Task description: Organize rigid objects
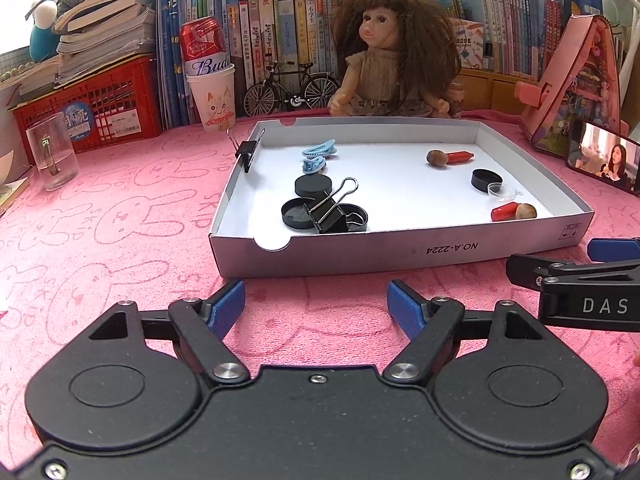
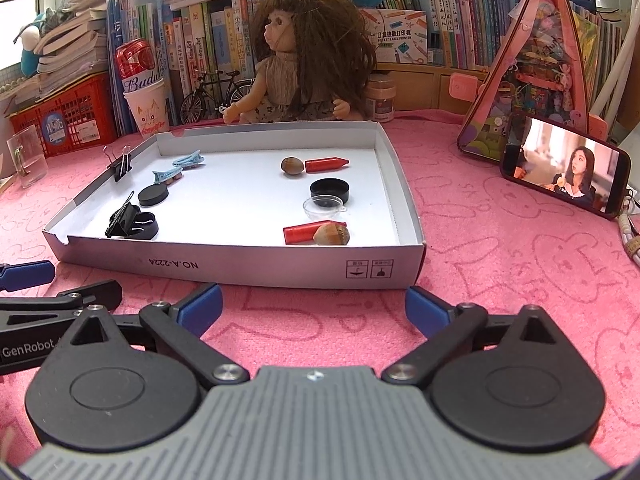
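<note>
A shallow white box (image 1: 400, 254) (image 2: 240, 268) lies on the pink cloth, holding small items: two blue clips (image 1: 318, 152) (image 2: 188, 161), black round lids (image 1: 314, 185) (image 2: 153, 195), a large black binder clip (image 1: 330, 212) (image 2: 122, 216), red crayons with hazelnuts (image 1: 508, 212) (image 2: 304, 233), a black cap (image 1: 486, 179) (image 2: 330, 190) and a clear dome (image 2: 323, 207). A small binder clip (image 1: 248, 151) (image 2: 120, 166) grips the box's left wall. My left gripper (image 1: 316, 306) and right gripper (image 2: 314, 306) hover open and empty in front of the box's near wall.
Behind the box sit a doll (image 1: 394, 52), a toy bicycle (image 1: 292, 88), a paper cup with a beer can (image 1: 212, 96), a red crate (image 1: 100, 108) and books. A glass mug (image 1: 52, 156) stands left; a phone (image 2: 564, 170) and pink toy house (image 2: 536, 68) stand right.
</note>
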